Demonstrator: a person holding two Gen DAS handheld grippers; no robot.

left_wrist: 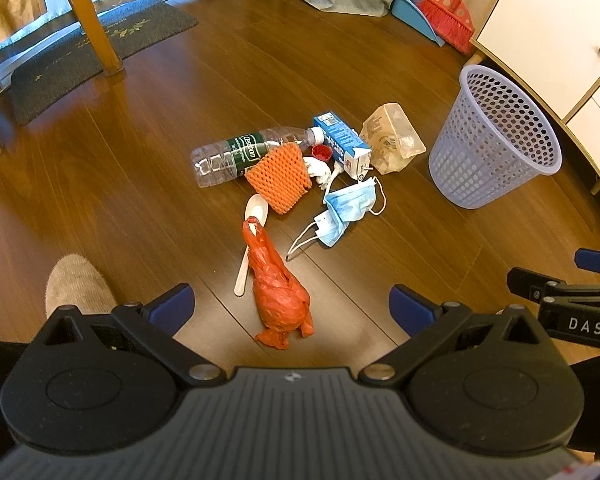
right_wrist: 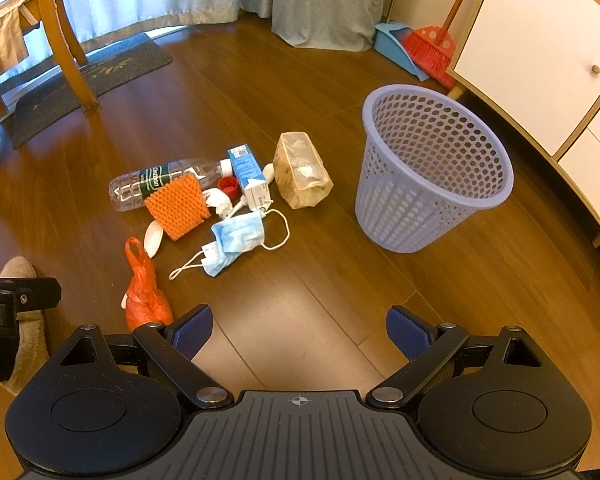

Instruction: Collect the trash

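Both hand-held grippers are held above the wooden floor with jaws spread wide and nothing between them: the left hand-held gripper is poised over a red plastic bag, the right hand-held gripper over bare boards. The trash is gathered in a loose pile on the floor: a clear bottle, an orange foam net, a white spoon, a blue carton, two face masks and a crumpled clear bag. A lavender basket is seen upright just right of the pile.
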